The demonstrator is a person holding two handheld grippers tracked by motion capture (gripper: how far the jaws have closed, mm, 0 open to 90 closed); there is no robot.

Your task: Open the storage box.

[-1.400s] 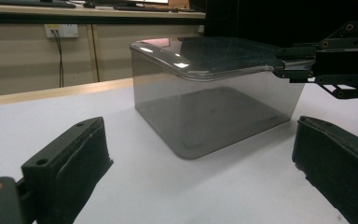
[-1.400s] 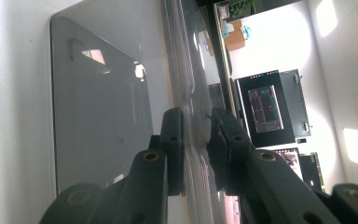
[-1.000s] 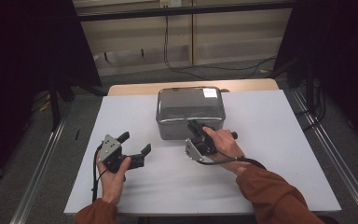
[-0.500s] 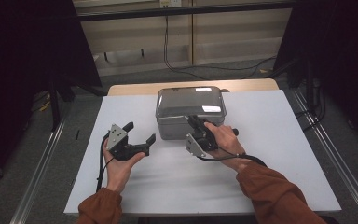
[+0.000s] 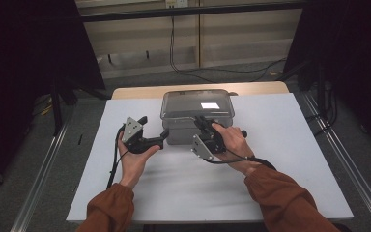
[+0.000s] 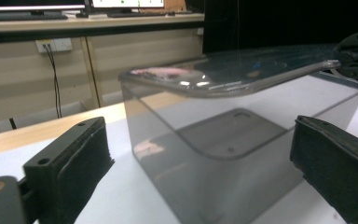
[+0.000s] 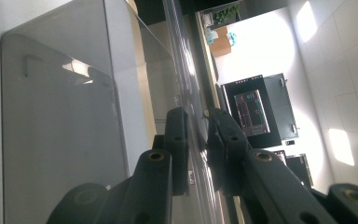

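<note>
We pinch the clear flat lid [image 5: 198, 102] of the grey translucent plastic box [image 6: 242, 154], mid-table, with our right gripper [image 5: 204, 126]; our left gripper [image 5: 154, 137] gapes beside it. If unbraced, the box may lift too.

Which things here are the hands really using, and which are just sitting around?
Being used:
clear box
lid, pinched by right gripper
left gripper, open beside the box

Just there:
white table
wall cables
</note>
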